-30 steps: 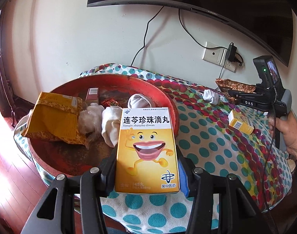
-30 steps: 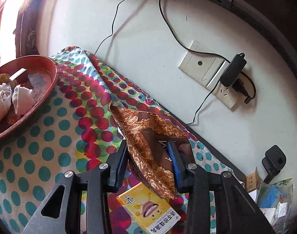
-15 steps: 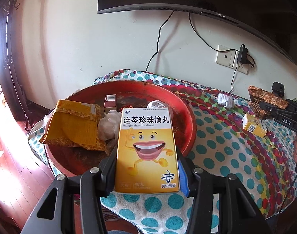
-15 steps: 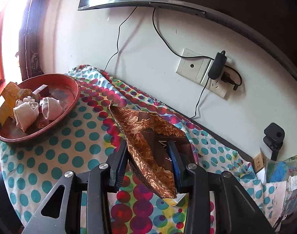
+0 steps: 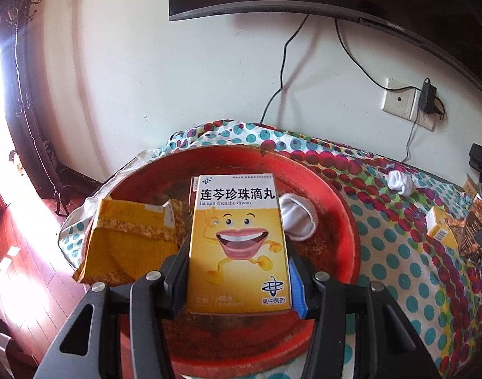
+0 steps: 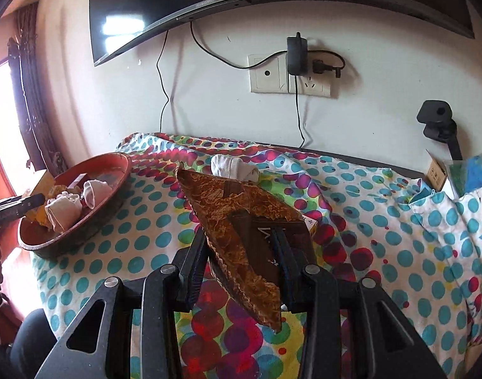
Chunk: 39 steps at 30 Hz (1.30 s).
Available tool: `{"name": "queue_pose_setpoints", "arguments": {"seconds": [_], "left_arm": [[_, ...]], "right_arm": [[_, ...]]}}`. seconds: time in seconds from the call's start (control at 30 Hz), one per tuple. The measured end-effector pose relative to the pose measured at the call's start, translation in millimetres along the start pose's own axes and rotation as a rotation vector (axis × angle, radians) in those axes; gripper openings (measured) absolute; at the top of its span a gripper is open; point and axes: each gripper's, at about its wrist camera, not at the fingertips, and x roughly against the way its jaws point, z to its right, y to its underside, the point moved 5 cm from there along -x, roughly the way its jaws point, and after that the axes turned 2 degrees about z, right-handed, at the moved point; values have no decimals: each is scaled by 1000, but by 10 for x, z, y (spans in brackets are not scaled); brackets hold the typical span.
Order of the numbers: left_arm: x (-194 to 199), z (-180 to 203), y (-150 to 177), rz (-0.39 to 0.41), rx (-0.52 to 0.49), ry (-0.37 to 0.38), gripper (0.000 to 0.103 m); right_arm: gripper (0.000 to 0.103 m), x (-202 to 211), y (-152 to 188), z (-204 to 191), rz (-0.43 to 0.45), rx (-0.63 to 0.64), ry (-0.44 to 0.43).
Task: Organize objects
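Note:
My left gripper (image 5: 237, 271) is shut on a yellow medicine box (image 5: 239, 240) with a cartoon face, held upright above the near part of the red round tray (image 5: 342, 202). The tray holds a yellow-brown packet (image 5: 130, 240), a rolled white sock (image 5: 299, 219) and a small red box, mostly hidden behind the yellow box. My right gripper (image 6: 241, 252) is shut on a brown patterned packet (image 6: 237, 221) and holds it above the dotted tablecloth (image 6: 152, 230). The tray (image 6: 114, 189) lies at the left in the right wrist view.
A rolled white sock (image 5: 399, 181) and a second small yellow box (image 5: 440, 232) lie on the cloth right of the tray. The sock (image 6: 234, 167) is beyond the brown packet. A wall socket with charger (image 6: 296, 63) and a TV are behind. Boxes and bags are stacked at far right (image 6: 446, 173).
The left gripper has moved forward over the tray with the yellow box. The right gripper has pulled back and turned left with the brown packet, so more of the table shows.

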Motion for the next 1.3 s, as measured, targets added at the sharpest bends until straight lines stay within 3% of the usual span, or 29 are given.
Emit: {"name": "queue_pose_setpoints", "arguments": {"seconds": [0.4, 0.63, 0.97, 1.0, 1.1, 1.3], "left_arm": [[-748, -115, -381, -120, -61, -217, 52], [-1072, -73, -422, -174, -103, -277, 52], [-1243, -58, -387, -221, -85, -258, 54], [-1242, -63, -386, -222, -80, -257, 58], [-1171, -75, -385, -208, -54, -217, 84], [-595, -160, -331, -95, 4, -120, 85]], "right_arm": [[37, 80, 174, 39, 36, -35, -31], [37, 126, 203, 82, 38, -47, -17], [37, 279, 77, 4, 55, -37, -6], [36, 285, 52, -35, 54, -32, -10], [30, 309, -5, -171, 58, -16, -23], [28, 281, -110, -537, 59, 61, -13]]}}
